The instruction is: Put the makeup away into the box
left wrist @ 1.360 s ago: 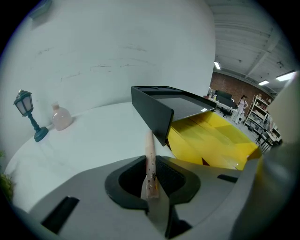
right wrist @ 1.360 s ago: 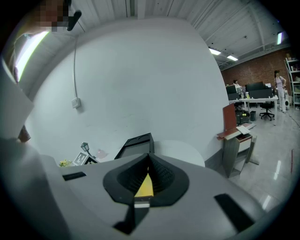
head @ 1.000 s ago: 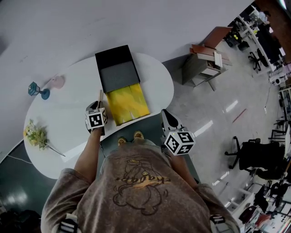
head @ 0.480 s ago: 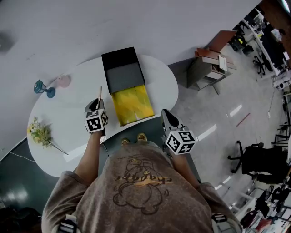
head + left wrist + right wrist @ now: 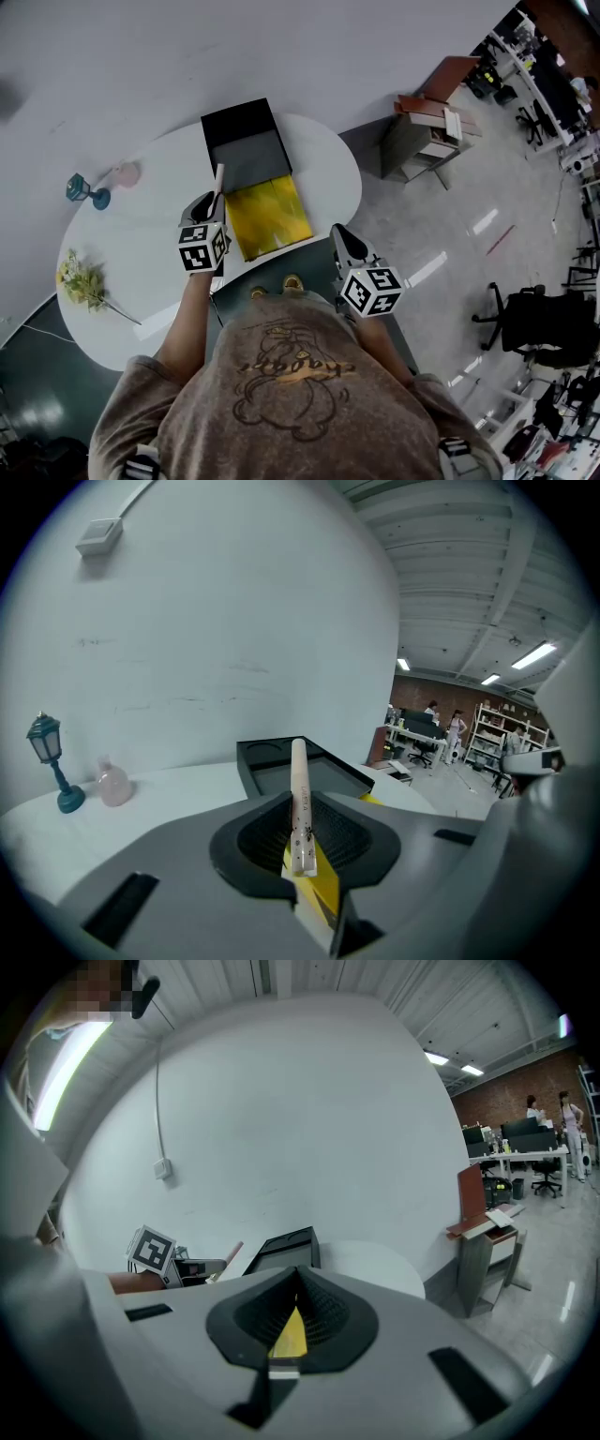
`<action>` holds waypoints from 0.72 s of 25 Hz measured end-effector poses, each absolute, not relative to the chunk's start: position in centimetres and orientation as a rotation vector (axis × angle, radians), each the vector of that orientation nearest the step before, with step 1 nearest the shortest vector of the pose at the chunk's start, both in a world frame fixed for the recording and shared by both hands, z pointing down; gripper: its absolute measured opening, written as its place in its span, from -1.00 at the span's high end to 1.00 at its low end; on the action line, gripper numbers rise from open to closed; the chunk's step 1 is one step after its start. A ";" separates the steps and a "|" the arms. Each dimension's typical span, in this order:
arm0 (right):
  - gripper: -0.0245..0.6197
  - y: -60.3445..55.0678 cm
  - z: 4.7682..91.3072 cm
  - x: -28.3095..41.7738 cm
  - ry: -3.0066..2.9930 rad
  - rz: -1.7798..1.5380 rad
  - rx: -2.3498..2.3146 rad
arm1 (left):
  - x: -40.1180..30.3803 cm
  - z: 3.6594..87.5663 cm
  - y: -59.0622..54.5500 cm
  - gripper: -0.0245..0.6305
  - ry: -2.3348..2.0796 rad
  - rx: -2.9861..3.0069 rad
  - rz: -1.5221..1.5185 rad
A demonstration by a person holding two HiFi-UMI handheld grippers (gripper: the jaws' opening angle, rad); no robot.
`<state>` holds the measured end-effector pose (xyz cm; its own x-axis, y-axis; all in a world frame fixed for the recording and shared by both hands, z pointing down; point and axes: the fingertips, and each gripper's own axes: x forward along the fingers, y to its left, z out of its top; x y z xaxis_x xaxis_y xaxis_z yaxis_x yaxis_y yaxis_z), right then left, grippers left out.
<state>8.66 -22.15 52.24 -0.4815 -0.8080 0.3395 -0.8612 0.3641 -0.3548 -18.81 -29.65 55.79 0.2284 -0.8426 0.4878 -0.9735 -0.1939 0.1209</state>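
An open black box with a grey insert and a yellow front section lies on the white oval table. My left gripper is shut on a slim pale pink makeup stick, held above the table just left of the box. In the left gripper view the stick runs forward from the left gripper toward the box. My right gripper hangs off the table's near right edge, shut with nothing in it; the right gripper faces the box.
A teal lamp ornament and a pink bottle stand at the table's far left, and a flower sprig lies near its left end. A small cabinet and an office chair stand on the floor to the right.
My left gripper has risen with the makeup stick and shifted toward the box, so the stick's tip now reaches the box's left edge. The right gripper has stayed put.
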 end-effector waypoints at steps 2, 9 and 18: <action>0.91 -22.0 52.3 9.2 -2.498 0.756 1.550 | -17.7 55.5 -29.8 0.69 -1.645 2.135 0.440; 0.91 -22.0 52.6 9.7 -2.496 0.762 1.565 | -13.9 55.4 -30.3 0.69 -1.523 2.254 0.481; 0.91 -21.7 52.5 10.0 -2.493 0.773 1.586 | -9.8 57.3 -30.1 0.69 -1.312 2.344 0.589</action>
